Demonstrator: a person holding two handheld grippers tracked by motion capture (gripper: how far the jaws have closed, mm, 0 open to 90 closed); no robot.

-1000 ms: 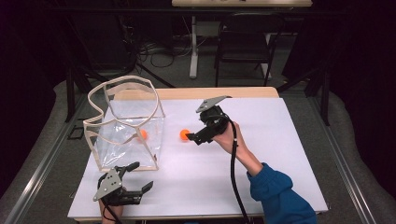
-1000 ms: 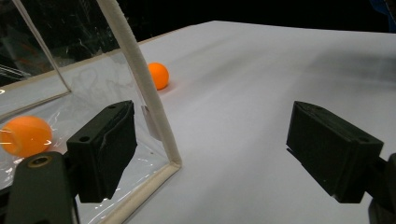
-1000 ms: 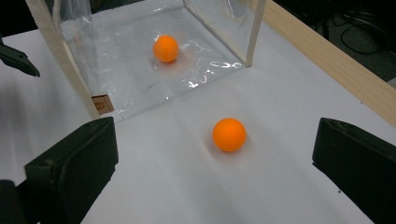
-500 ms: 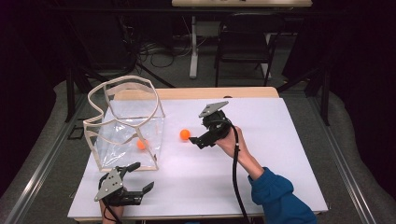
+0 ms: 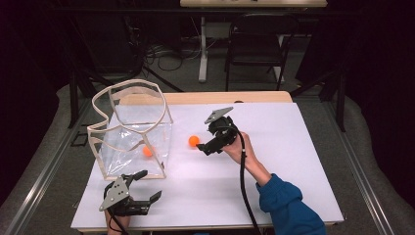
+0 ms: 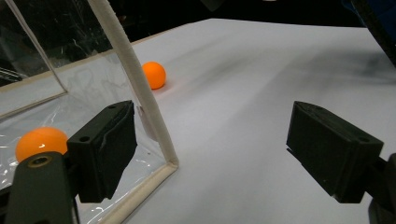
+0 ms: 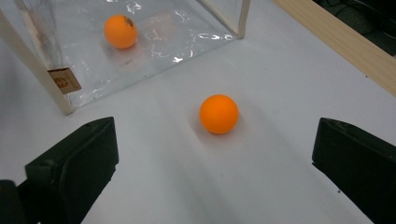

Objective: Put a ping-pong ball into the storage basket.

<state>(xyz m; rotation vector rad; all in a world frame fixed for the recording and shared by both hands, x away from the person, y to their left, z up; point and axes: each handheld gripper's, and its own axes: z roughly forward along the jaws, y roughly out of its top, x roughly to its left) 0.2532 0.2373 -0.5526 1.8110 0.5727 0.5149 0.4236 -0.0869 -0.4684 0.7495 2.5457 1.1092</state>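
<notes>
chair (image 5: 257, 46) beyond table | cables (image 5: 161, 54) on floor | white post (image 5: 202, 49) upright

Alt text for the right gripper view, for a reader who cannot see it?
An orange ball lies on the white table, ahead of the open right gripper, between its jaws but untouched. Beyond, a second ball sits inside a clear bag.

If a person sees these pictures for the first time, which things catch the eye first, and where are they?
Two bright orange balls stand out: one ball on the white table, just ahead of the open right gripper, and a second ball inside the clear bag with a cream frame on the table's left side. The left gripper, also open, rests near the bag's front corner.
</notes>
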